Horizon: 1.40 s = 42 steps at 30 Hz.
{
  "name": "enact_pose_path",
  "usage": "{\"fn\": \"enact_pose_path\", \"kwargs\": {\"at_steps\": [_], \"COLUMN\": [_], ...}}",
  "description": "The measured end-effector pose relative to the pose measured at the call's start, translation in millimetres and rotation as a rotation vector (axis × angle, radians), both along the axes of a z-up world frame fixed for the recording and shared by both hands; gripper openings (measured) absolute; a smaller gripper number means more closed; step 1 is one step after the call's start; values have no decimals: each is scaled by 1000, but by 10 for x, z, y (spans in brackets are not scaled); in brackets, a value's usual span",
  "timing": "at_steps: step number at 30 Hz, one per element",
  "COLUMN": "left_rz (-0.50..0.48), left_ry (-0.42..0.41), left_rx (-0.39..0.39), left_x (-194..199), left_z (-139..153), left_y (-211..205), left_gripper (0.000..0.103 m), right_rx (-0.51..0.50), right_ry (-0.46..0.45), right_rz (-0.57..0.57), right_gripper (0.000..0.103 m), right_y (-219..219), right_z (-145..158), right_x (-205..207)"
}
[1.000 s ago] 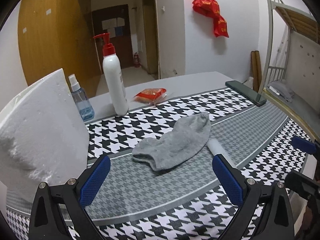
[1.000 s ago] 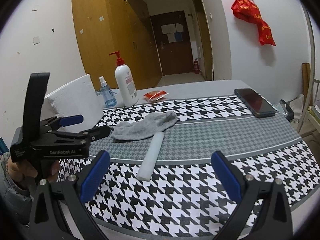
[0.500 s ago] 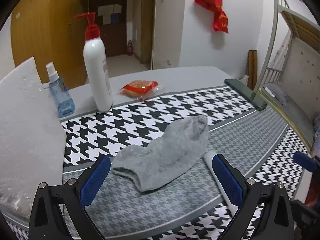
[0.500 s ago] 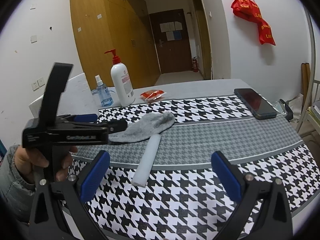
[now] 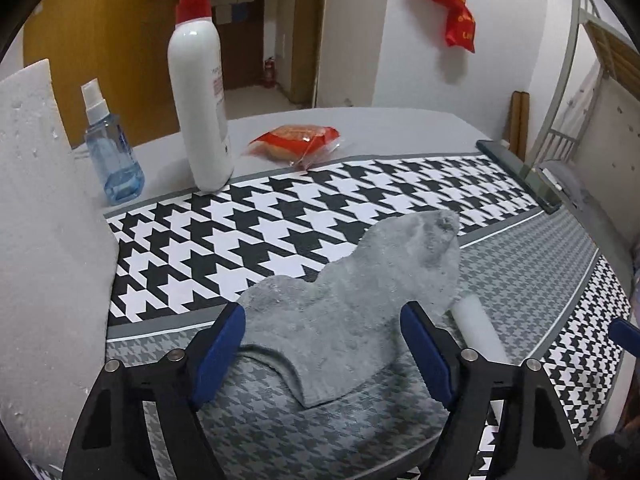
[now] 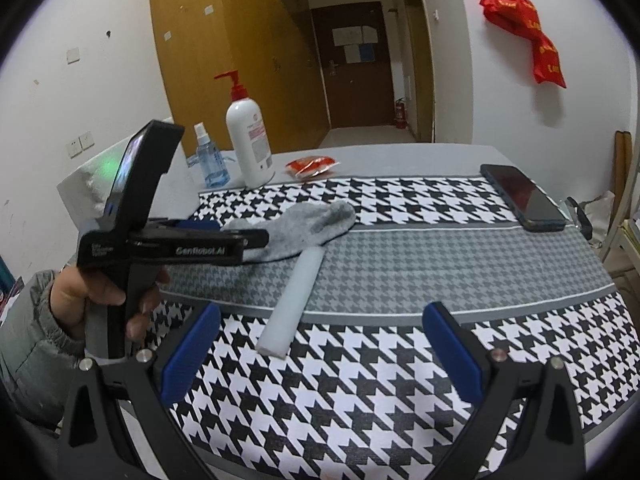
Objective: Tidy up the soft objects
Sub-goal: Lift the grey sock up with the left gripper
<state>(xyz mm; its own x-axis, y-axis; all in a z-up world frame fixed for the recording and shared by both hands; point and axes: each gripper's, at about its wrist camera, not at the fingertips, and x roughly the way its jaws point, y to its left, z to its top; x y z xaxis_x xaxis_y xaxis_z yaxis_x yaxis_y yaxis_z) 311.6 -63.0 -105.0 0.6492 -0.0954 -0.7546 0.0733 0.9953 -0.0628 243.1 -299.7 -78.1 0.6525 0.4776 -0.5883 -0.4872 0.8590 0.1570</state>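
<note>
The limp grey fabric sock (image 5: 352, 300) lies flat on the grey houndstooth band of the patterned cloth covering your tabletop (image 6: 440, 264), its toe end reaching onto the black-and-white check. Its cuff end sits right between the blue pads of your left gripper (image 5: 322, 344), whose jaws stand spread wide on either side of the fabric, not pressing it. From the right wrist view the same left gripper (image 6: 256, 240) reaches in level over the sock's cuff, held in your left hand (image 6: 108, 292).

One end of a white foam cylinder (image 6: 294, 300) is tucked under the sock's edge; the rest runs out across the grey band onto the black-and-white check nearer you. Your right gripper (image 6: 320, 354) hangs above the near check, well apart from sock and cylinder, its jaws spread wide and carrying nothing.

Farther back, a tall white pump bottle with a red nozzle (image 5: 200, 92) stands at the cloth's far edge, with a small clear blue spray bottle (image 5: 110, 152) beside it to the left and a red plastic snack packet (image 5: 298, 140) to the right. A white foam block (image 5: 44, 248) leans at the left. A dark smartphone (image 6: 522, 196) lies flat on the cloth's right side.
</note>
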Motion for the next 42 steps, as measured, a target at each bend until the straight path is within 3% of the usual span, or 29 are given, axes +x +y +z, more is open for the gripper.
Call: {"fn": "enact_pose_path", "kwargs": {"at_steps": [2, 9, 12, 14, 22, 24, 26, 28, 30, 31, 32, 42], "left_rz": [3, -1, -13, -32, -32, -24, -19, -15, -22, -23, -19, 23], "left_ry": [16, 30, 37, 51, 53, 44, 30, 21, 14, 10, 7, -82], "left_rx": [11, 27, 34, 41, 54, 59, 59, 61, 62, 63, 63, -36], "left_x": [19, 65, 74, 83, 117, 109, 92, 73, 52, 43, 36, -129], "left_z": [-26, -65, -75, -99, -127, -116, -90, -76, -61, -52, -47, 195], "left_y": [1, -17, -45, -77, -130, -130, -108, -86, -72, -65, -50, 239], "left_gripper": [73, 73, 79, 91, 90, 83, 60, 53, 37, 24, 19, 17], "right_rx": [-3, -13, -18, -25, -29, -33, -38, -50, -59, -63, -67, -116], "right_ry": [5, -2, 4, 5, 5, 6, 11, 17, 23, 24, 25, 56], "right_rz": [13, 29, 38, 44, 48, 49, 53, 56, 64, 68, 73, 70], "right_gripper": [102, 102, 102, 102, 102, 102, 102, 102, 102, 102, 102, 102], "right_y": [-5, -35, -30, -23, -35, -28, -21, 3, 38, 60, 86, 377], "right_z": [5, 31, 15, 6, 18, 23, 16, 1, -9, -12, -13, -10], "right_x": [0, -20, -35, -47, -77, -81, -87, -82, -69, -61, -51, 155]}}
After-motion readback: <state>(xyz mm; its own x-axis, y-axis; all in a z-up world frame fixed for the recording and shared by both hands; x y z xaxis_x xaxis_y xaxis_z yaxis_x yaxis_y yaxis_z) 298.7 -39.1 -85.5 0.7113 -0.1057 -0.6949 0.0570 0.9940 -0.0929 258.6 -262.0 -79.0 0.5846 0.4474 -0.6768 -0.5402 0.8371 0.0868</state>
